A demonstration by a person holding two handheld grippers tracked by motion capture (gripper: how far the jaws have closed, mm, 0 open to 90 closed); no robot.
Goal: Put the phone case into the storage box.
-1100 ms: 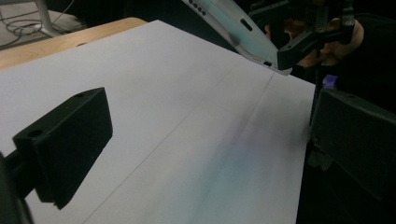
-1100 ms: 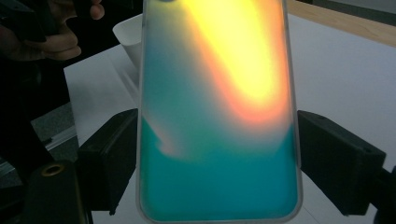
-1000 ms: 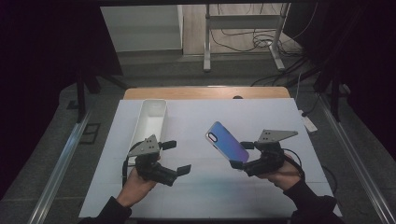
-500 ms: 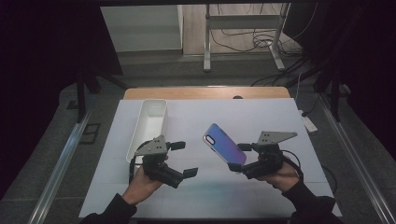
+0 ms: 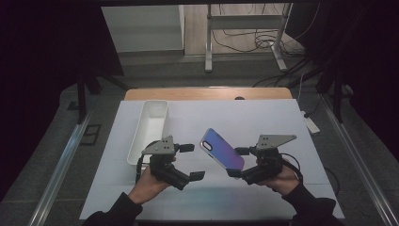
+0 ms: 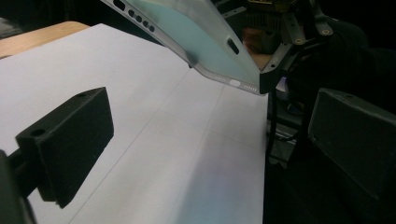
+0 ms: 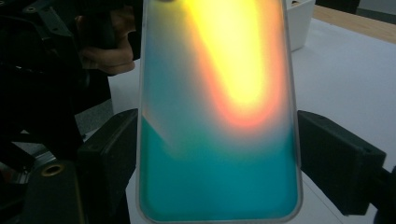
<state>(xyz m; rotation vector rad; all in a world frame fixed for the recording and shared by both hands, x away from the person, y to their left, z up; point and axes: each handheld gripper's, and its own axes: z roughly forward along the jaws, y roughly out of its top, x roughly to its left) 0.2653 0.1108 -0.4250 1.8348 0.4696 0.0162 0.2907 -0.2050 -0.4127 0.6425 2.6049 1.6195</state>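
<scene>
Right claw (image 5: 238, 162) grips the phone case (image 5: 221, 149) (tilted, off the table) between its 2 jaws.

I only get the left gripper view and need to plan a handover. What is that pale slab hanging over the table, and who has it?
Observer: It is a phone case with an iridescent blue-purple back, held by its lower end in the right gripper, jaws pressed on its two long sides.
Operator: Is it lying flat or lifted?
Observer: Lifted clear of the white table, tilted, with its top end leaning toward the far left.
Operator: Is my left gripper near it?
Observer: The left gripper is open and empty, a gap away from the case.
Operator: Anything else on the table?
Observer: A long white bin stands just beyond the left gripper, near the table's left edge.
</scene>
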